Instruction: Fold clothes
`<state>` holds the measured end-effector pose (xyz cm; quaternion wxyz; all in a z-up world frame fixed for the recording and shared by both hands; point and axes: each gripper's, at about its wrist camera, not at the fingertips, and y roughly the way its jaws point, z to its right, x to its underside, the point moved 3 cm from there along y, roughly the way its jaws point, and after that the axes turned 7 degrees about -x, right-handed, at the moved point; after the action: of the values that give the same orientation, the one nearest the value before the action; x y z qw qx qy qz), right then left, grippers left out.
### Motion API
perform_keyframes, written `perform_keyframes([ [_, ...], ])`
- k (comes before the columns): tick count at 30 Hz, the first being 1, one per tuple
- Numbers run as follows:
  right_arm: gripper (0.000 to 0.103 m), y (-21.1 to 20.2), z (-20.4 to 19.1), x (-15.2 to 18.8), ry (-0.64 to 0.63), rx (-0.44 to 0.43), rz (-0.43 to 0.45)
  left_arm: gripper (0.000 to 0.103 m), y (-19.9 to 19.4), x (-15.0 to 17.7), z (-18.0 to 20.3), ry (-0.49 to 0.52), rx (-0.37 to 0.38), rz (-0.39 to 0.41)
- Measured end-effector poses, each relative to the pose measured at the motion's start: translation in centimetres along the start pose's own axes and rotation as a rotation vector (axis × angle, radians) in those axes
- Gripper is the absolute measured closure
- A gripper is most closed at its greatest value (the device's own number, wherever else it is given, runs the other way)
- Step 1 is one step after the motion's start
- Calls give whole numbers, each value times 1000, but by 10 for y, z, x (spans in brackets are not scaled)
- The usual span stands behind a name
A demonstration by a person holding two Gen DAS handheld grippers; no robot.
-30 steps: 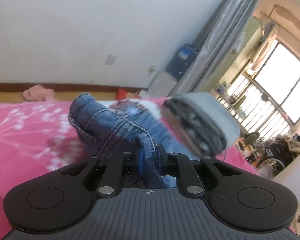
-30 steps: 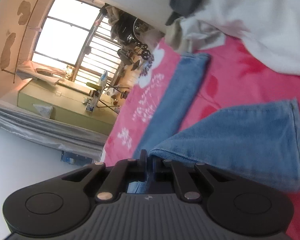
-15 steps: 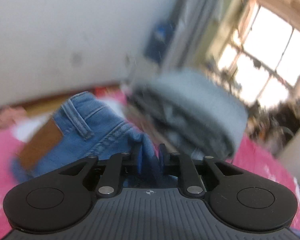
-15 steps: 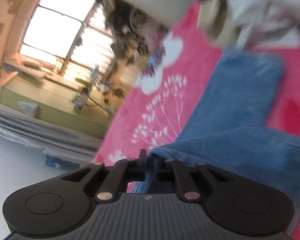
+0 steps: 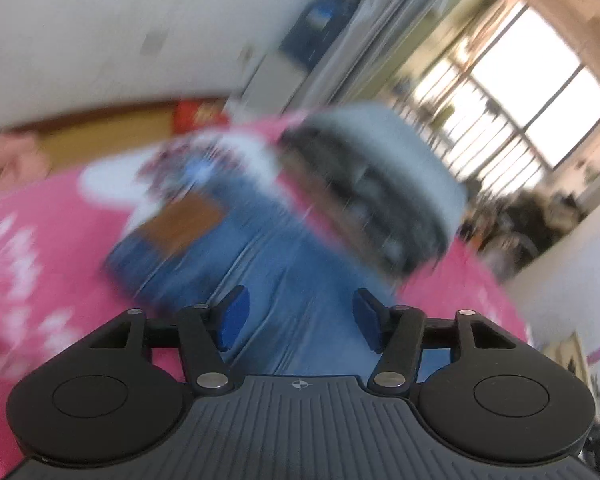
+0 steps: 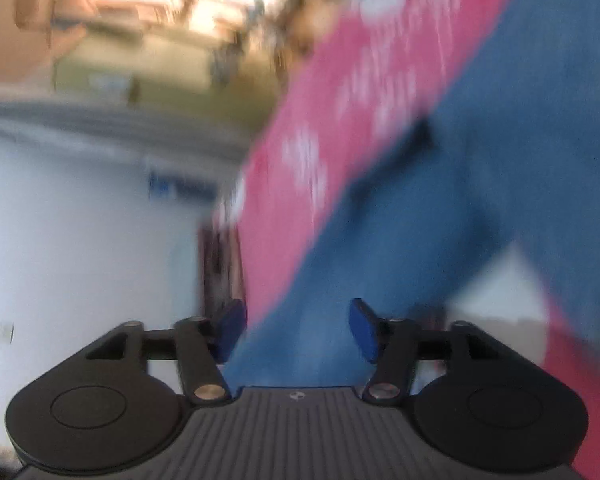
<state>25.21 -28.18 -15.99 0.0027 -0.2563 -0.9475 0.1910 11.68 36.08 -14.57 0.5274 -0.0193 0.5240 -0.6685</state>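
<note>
Left gripper (image 5: 300, 320): jaws spread wide, nothing between the blue pads; denim lies directly below and ahead of them. Right gripper (image 6: 298, 330): jaws likewise wide and empty, with denim under the gap.

The jeans (image 5: 284, 256) lie on the pink bedspread (image 5: 32, 272), running away from the left gripper, with a brown waist patch (image 5: 180, 224) showing at the far left end. In the right wrist view a denim layer (image 6: 480, 184) appears to lie over another, though blur prevents confirming a clean fold. Beyond the jeans sits a grey folded stack (image 5: 384, 184).

Judgement: both tools are clear of the cloth, fitting either a release after laying a fold or an approach for a fresh grip. Any next grip calls for sharper sight of an edge.
</note>
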Motion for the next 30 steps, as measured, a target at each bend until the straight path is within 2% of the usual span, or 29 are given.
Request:
perform_keyframes([
  [2, 36, 18, 14, 30, 78, 6, -102, 41, 10, 11, -20, -66, -5, -67],
  [5, 36, 48, 38, 57, 126, 60, -132, 36, 34, 20, -43, -166, -5, -108],
  [6, 35, 56, 41, 58, 125, 60, -115, 35, 44, 22, -50, -198, 6, -117],
  [8, 34, 70, 41, 53, 115, 20, -52, 31, 53, 21, -56, -246, 50, -75],
  [12, 43, 96, 44, 37, 114, -26, 95, 31, 65, 11, -55, -267, 77, 21],
  [14, 53, 108, 46, 33, 107, -27, 170, 35, 65, 10, -50, -279, 44, 50],
  [15, 63, 111, 46, 33, 99, -20, 205, 46, 65, 9, -48, -286, 28, 65],
  [16, 79, 114, 47, 35, 95, -7, 242, 55, 66, 8, -46, -292, 11, 79],
  [17, 86, 115, 49, 37, 102, 3, 275, 59, 66, 8, -44, -298, -6, 94],
  [18, 89, 114, 49, 40, 110, 5, 303, 67, 66, 7, -42, -304, -22, 109],
  [19, 90, 111, 47, 44, 113, 4, 329, 73, 64, 5, -41, -317, -32, 110],
  [21, 92, 103, 39, 51, 97, 0, 370, 77, 52, 0, -40, -333, -36, 107],
  [24, 93, 85, 25, 63, 79, -16, 380, 79, 23, -2, -41, -316, -37, 108],
  [27, 93, 64, 16, 84, 61, -15, 327, 79, -7, 7, -51, -296, -49, 91],
  [30, 93, 42, 12, 117, 67, -5, 251, 79, -47, 34, -65, -298, -77, 53],
])
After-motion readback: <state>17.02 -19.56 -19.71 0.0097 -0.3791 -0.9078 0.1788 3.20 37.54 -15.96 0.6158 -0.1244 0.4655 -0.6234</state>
